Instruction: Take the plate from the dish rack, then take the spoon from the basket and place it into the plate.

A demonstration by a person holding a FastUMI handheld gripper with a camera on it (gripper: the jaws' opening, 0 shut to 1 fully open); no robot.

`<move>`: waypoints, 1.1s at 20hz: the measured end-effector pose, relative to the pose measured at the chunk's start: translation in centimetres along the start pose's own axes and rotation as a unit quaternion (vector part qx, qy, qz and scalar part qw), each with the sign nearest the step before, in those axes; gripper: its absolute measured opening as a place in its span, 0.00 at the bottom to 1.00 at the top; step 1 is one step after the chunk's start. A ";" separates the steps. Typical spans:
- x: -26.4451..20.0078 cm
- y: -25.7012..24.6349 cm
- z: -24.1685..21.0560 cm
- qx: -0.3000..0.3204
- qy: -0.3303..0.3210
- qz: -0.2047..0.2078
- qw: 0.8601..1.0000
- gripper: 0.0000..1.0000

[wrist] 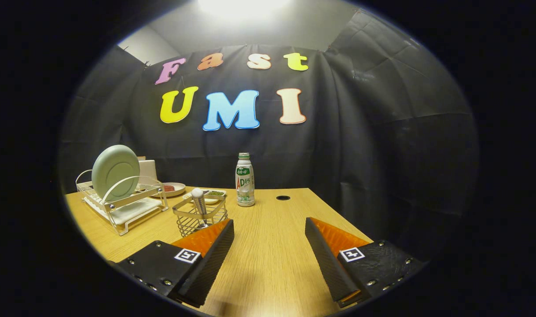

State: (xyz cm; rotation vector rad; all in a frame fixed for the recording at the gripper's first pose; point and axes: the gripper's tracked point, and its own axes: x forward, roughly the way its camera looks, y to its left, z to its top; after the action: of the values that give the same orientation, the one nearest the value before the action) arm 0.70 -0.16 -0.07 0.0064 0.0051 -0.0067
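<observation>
Gripper (269, 229): held above table (268, 264), fingers spread wide apart, nothing between them; bare tabletop is seen in the gap.

Plate (115, 171): pale green, stood on edge in dish rack (122, 207), at approx. 10 o'clock from the fingers, well beyond left fingertip. Rack is white wire w/ a tray underneath.

Basket (200, 216): wire, square, set just ahead of left fingertip at approx. 11 o'clock; its lower corner is partly hidden by that finger.

Spoon (199, 203): stood upright in basket, handle end up, near the rack's right side.

Bottle (245, 179): white w/ green cap, upright, at 12 o'clock, well beyond the fingers, near table's far edge.

Small dishes: round one (173, 189) behind rack, contents reddish; rectangular one (213, 194) behind basket, contents green.

Cable hole (283, 197): dark, in tabletop, right of bottle at approx. 1 o'clock.
</observation>
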 end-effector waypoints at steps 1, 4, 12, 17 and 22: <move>0.7 -0.1 0.0 0.004 0.003 -0.001 1.000 0.99; 2.9 -0.4 0.5 0.015 -0.001 -0.002 1.000 0.99; 7.3 -2.3 4.6 0.003 -0.028 -0.040 0.999 0.99; 5.0 -5.0 10.3 -0.027 -0.042 -0.106 0.993 0.99; -0.7 -4.1 14.4 -0.045 -0.024 -0.158 0.986 0.99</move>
State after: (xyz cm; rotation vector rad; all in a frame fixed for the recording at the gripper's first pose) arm 0.07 -4.39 14.26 -0.0850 -0.0423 -0.3243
